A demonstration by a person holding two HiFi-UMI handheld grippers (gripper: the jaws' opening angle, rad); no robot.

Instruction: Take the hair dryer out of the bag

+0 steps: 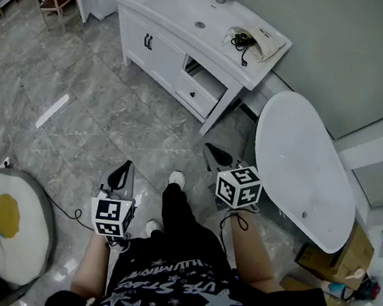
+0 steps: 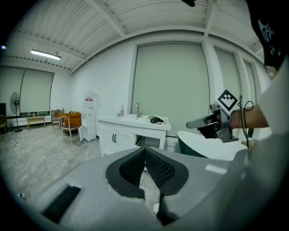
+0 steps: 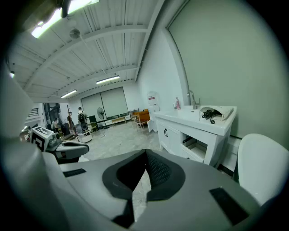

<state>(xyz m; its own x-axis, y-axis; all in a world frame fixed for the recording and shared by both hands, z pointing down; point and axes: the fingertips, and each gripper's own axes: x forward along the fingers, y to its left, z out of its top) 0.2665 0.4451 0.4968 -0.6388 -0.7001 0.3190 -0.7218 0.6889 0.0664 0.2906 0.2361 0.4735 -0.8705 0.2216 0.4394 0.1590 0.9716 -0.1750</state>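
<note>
Hair dryer [image 1: 242,41] is lying well apart from both claws, at the far end of the scene. Nearest, the person is standing with a gripper at each hip. The left gripper [image 1: 125,172] is pointing slightly down at the floor, its jaws pressing together on nothing. The right gripper [image 1: 214,152] is doing the same, jaws meeting and empty.

Ahead of the feet, grey marble floor [image 1: 91,105] is stretching open toward the vanity [image 1: 158,44] — wide, unobstructed room on the left and centre. To the person's left a round egg-patterned cushion [image 1: 6,221] is sitting at the floor's edge. To the right a white bathtub [image 1: 304,165] is crowding in, its rim running close beside the right gripper and narrowing the way to the vanity's right corner. A drawer [image 1: 199,91] is hanging open below that corner.

On the countertop's right end, just past the basin, a pale bag [image 1: 265,42] is lying on its side near the edge. The hair dryer is showing as a dark tangle at the bag's mouth — ahead of the right gripper, and farther still from the left one.
</note>
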